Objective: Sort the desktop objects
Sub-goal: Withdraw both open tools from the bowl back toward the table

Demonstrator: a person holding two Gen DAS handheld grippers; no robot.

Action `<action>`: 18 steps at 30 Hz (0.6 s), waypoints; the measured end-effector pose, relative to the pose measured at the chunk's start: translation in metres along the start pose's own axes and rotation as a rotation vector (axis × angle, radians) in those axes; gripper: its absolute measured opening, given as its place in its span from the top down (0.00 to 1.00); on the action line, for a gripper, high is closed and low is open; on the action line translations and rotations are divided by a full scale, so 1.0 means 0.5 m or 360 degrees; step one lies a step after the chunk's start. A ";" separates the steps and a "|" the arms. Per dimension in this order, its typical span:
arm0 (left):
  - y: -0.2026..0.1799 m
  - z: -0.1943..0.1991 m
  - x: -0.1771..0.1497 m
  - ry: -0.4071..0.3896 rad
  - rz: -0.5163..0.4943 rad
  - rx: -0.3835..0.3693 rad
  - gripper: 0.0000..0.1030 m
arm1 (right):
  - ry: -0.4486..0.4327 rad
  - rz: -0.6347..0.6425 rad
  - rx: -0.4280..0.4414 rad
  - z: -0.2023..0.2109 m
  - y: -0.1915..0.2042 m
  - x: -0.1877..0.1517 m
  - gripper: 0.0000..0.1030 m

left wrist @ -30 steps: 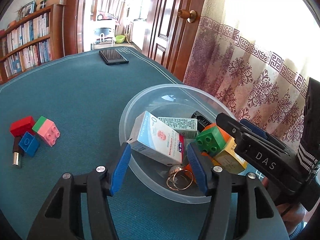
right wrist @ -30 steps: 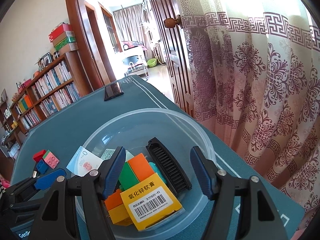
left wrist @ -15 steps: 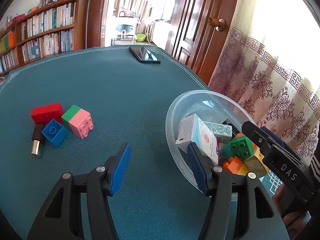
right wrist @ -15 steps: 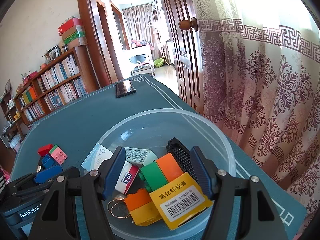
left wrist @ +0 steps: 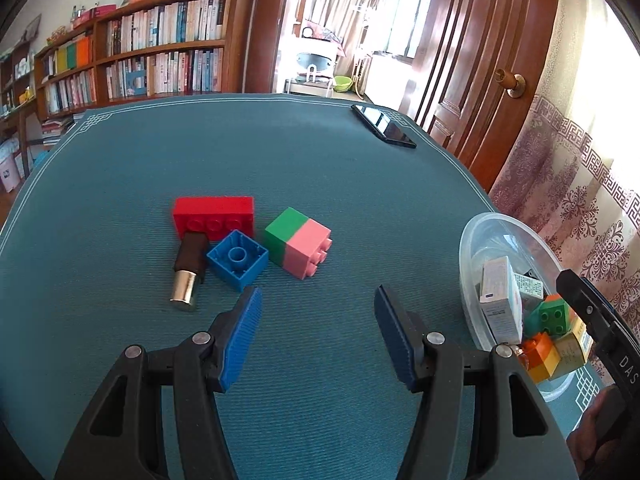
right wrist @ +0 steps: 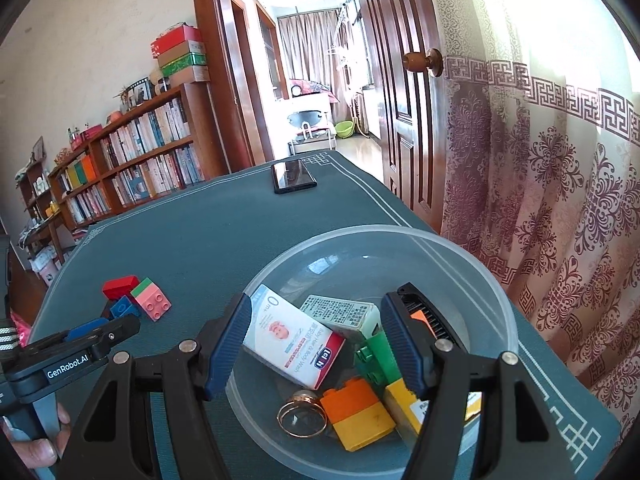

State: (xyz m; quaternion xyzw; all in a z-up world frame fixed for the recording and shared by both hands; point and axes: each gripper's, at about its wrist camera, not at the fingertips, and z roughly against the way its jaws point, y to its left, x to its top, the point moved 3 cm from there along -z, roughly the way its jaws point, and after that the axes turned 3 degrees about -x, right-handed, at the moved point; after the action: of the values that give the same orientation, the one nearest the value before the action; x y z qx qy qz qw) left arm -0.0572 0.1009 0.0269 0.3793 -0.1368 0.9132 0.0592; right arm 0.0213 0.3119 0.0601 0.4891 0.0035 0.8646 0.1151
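The left gripper (left wrist: 318, 330) is held wide open and empty just short of the green-and-pink block (left wrist: 298, 242) on the table (left wrist: 120, 160); the block is judged light, rigid and smooth (best pinched across its flat sides). The right gripper (right wrist: 316, 340) is likewise spread and empty over the bowl (right wrist: 460, 256)

Ahead of the left gripper (left wrist: 318, 320), a small cluster lies on the table (left wrist: 280, 152): long brick (left wrist: 214, 216) farthest, hollow brick (left wrist: 237, 259) nearer, metal-tipped cylinder (left wrist: 189, 272) to its left, two-part block (left wrist: 298, 242) to its right. The bowl (left wrist: 504, 232) sits far right, a phone (left wrist: 383, 126) beyond.
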 end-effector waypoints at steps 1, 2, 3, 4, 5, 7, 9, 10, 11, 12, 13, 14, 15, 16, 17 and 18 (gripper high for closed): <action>0.014 0.001 0.002 -0.0003 0.0015 0.0028 0.40 | -0.0014 0.0022 0.0007 0.003 0.009 0.001 0.31; 0.029 0.002 0.003 -0.0008 0.0032 0.0055 0.40 | -0.0031 0.0049 0.0013 0.005 0.020 0.003 0.31; 0.043 0.003 0.004 -0.0009 0.0049 0.0081 0.40 | -0.0044 0.0075 0.0025 0.008 0.030 0.004 0.31; 0.056 0.003 0.005 -0.0008 0.0066 0.0105 0.40 | -0.0051 0.0096 0.0044 0.009 0.041 0.005 0.31; 0.068 0.003 0.005 -0.0007 0.0079 0.0126 0.40 | -0.0051 0.0110 0.0066 0.008 0.051 0.006 0.31; 0.089 0.003 0.005 -0.0004 0.0095 0.0167 0.40 | -0.0046 0.0134 0.0105 0.006 0.068 0.003 0.31; 0.106 0.001 0.004 0.0006 0.0098 0.0205 0.40 | -0.0031 0.0155 0.0139 0.000 0.084 0.000 0.31; 0.113 -0.001 0.004 0.0011 0.0098 0.0223 0.40 | -0.0024 0.0164 0.0156 -0.003 0.092 -0.001 0.31; 0.121 -0.003 0.005 0.0014 0.0098 0.0239 0.40 | -0.0016 0.0173 0.0172 -0.005 0.099 -0.003 0.31; 0.128 -0.004 0.004 0.0018 0.0096 0.0253 0.40 | -0.0012 0.0182 0.0185 -0.006 0.107 -0.004 0.31; 0.136 -0.006 0.005 0.0023 0.0094 0.0267 0.40 | -0.0009 0.0192 0.0197 -0.007 0.115 -0.006 0.31; 0.141 -0.009 0.006 0.0028 0.0092 0.0278 0.40 | -0.0006 0.0204 0.0209 -0.007 0.123 -0.009 0.31; 0.147 -0.012 0.007 0.0030 0.0088 0.0287 0.40 | -0.0001 0.0219 0.0223 -0.008 0.131 -0.010 0.31; 0.153 -0.015 0.009 0.0033 0.0084 0.0296 0.40 | 0.0004 0.0237 0.0237 -0.009 0.140 -0.013 0.31; 0.158 -0.019 0.012 0.0038 0.0079 0.0307 0.40 | 0.0011 0.0256 0.0250 -0.010 0.149 -0.016 0.31; 0.163 -0.024 0.014 0.0043 0.0072 0.0317 0.40 | 0.0022 0.0276 0.0269 -0.012 0.158 -0.020 0.31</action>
State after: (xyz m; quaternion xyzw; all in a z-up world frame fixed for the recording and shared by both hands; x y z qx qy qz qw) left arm -0.0876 0.0267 0.0074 0.3677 -0.0531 0.9284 0.0024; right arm 0.0055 0.2335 0.0581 0.4895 0.0348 0.8713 -0.0017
